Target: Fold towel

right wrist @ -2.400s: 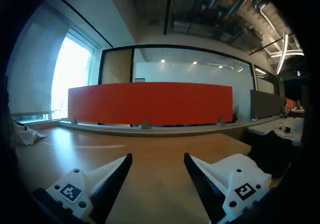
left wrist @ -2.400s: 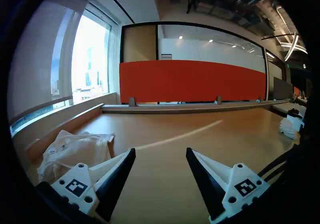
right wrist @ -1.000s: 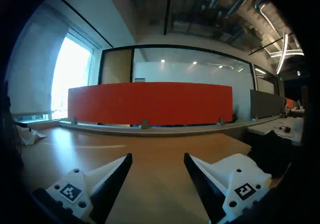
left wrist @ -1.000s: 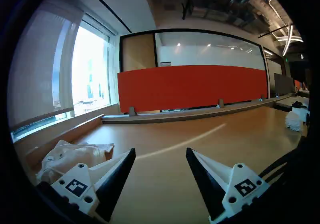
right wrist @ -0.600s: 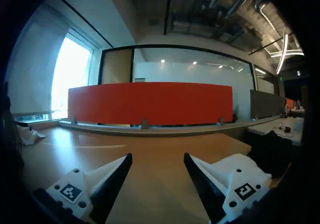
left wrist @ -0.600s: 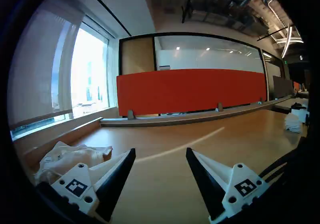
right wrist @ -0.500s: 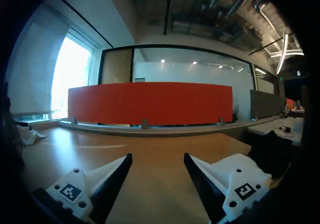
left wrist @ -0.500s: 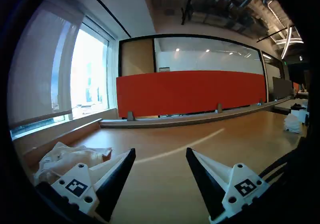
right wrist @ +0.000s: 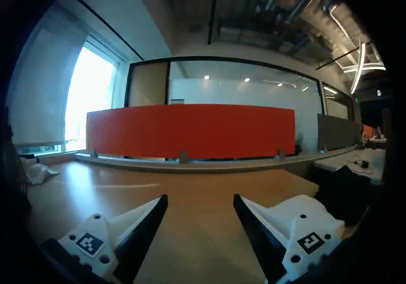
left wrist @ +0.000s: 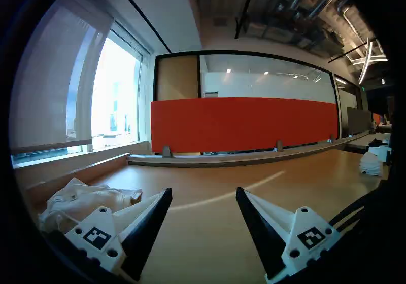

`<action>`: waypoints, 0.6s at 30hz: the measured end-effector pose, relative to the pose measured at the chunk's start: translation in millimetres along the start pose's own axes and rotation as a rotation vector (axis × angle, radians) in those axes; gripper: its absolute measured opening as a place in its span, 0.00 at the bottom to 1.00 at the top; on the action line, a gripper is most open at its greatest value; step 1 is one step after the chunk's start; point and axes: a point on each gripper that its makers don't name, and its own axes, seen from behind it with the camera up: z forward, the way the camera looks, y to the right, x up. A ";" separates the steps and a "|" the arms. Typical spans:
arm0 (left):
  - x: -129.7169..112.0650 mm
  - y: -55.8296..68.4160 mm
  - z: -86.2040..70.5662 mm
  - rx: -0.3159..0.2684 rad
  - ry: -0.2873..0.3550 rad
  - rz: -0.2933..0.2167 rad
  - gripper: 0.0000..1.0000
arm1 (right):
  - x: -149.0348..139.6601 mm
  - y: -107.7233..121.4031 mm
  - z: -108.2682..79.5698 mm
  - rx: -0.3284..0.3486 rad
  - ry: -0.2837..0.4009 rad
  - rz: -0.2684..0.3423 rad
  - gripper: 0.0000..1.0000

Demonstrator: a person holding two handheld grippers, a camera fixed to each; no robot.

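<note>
Pointing level across the wooden surface [left wrist: 284,167], the left tool [left wrist: 203,189] has its fingers spread apart and grips nothing. The crumpled white towel [left wrist: 86,200] lies unfolded beside one finger, near the window-side edge, judged within reach for pickup. The right tool [right wrist: 200,196] is likewise spread and empty, well apart from the towel. No legible writing; the fingers carry square coded markers [left wrist: 96,237].

Crumpled cream cloth towel [left wrist: 83,203] at 8 o'clock: lower part hidden behind a finger of the left gripper [left wrist: 203,191]. Small white objects [left wrist: 372,163] at 3 o'clock: too small to identify. Right gripper view: black lump [right wrist: 347,190] at 4 o'clock, unidentifiable.
</note>
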 end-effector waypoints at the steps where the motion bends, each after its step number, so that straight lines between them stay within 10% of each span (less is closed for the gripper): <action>1: -0.2 -0.7 -0.2 0.001 0.000 -0.005 0.93 | 0.0 -0.1 -0.1 0.000 0.000 0.000 1.00; 18: -2.5 -0.7 0.3 -0.006 0.001 -0.018 0.94 | 0.2 0.2 -0.5 0.000 0.000 0.000 1.00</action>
